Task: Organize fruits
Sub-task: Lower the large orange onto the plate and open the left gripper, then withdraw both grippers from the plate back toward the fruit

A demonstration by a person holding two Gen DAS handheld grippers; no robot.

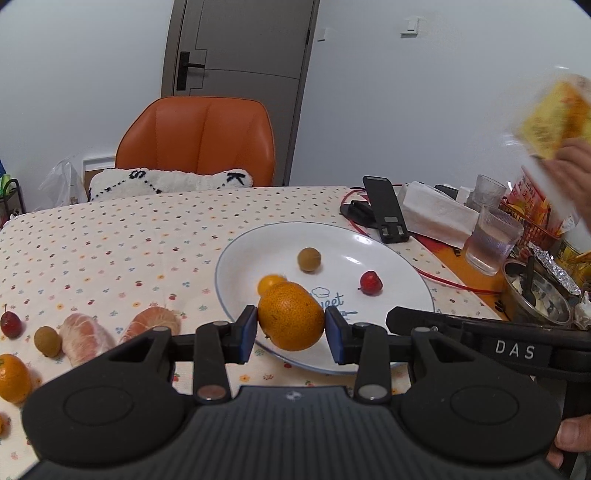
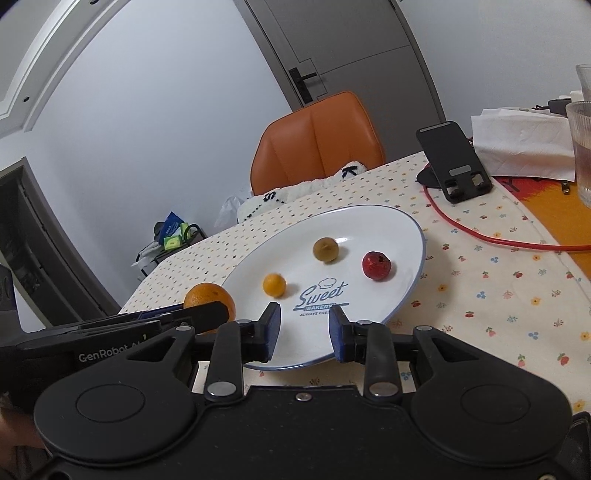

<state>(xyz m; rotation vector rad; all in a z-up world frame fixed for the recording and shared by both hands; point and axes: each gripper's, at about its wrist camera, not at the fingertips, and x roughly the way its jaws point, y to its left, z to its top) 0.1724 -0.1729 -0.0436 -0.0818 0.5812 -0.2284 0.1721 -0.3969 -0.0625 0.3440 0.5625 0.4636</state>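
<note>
Currently, as I see it:
Plate (image 2: 402,229): holds small orange fruit (image 2: 274,285), brownish fruit (image 2: 325,250) (possibly longan), red fruit (image 2: 376,265).
Left gripper (image 1: 291,328): clamps orange (image 1: 291,320) above plate's near rim.
Right gripper (image 2: 304,328): parted, empty, over plate's near edge.

pale grey walls, a grey door (image 1: 236,48) with black handle (image 1: 186,70), an orange padded chair (image 1: 199,140), white light switch (image 1: 410,26).

"Sweet BAKERY" on plate (image 2: 388,236); "DAS", "GenRobot" on claw bodies.

Dotted table (image 1: 110,236), plate (image 1: 402,273), perhaps peeled citrus (image 1: 86,338)
</note>
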